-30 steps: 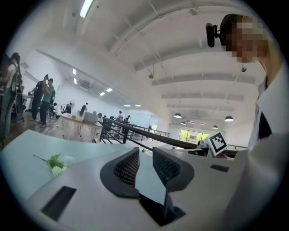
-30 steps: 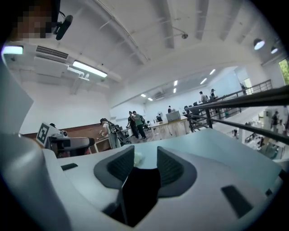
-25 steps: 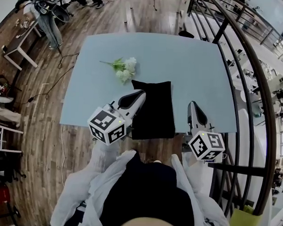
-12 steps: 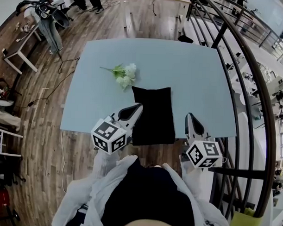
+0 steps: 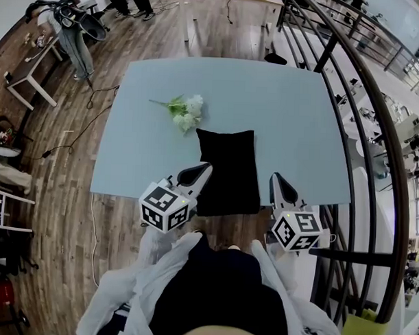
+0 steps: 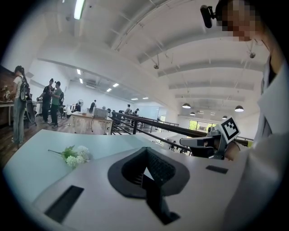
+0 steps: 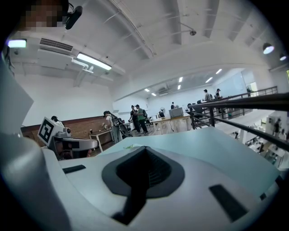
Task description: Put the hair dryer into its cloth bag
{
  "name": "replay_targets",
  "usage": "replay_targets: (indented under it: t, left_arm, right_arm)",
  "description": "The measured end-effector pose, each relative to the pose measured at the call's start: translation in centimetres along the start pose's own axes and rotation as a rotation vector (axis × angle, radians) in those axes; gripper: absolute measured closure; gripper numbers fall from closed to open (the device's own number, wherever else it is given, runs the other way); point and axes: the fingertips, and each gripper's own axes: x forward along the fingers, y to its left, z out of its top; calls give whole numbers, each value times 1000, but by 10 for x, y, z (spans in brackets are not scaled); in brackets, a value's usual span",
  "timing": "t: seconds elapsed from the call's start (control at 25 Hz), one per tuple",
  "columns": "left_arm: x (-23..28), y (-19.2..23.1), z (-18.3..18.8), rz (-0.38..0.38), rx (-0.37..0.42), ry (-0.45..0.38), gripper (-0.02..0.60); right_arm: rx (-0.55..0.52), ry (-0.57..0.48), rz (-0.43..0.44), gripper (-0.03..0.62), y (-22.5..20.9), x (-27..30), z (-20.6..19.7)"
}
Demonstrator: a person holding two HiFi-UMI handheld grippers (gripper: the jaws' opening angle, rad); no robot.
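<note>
Left hand-held gripper (image 5: 204, 169) withdrew; black bag (image 5: 230, 164) seems flat.

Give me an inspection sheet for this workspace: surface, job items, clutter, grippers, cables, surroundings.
Surface: light blue table.
Job's things: black cloth bag lying flat by the near edge; hair dryer not seen.
Clutter: white flower sprig beyond the bag, apart from it.
Grippers: left gripper and right gripper both shut, empty, flanking the bag.
Cables: one cable on the wooden floor left of the table.
Surroundings: curved dark railing at right; people standing far back.
</note>
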Motion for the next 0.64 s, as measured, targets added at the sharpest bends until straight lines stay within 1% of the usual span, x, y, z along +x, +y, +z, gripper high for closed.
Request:
replay_targets:
  t: [0.24, 0.64]
  left_arm:
    - [-4, -2, -9, 5, 15, 28, 566]
    - [-5, 0, -14, 9, 16, 44, 566]
  right_arm:
    - [-2, 16, 3, 586, 5, -2, -6]
    - [12, 34, 10, 586, 7, -1, -15]
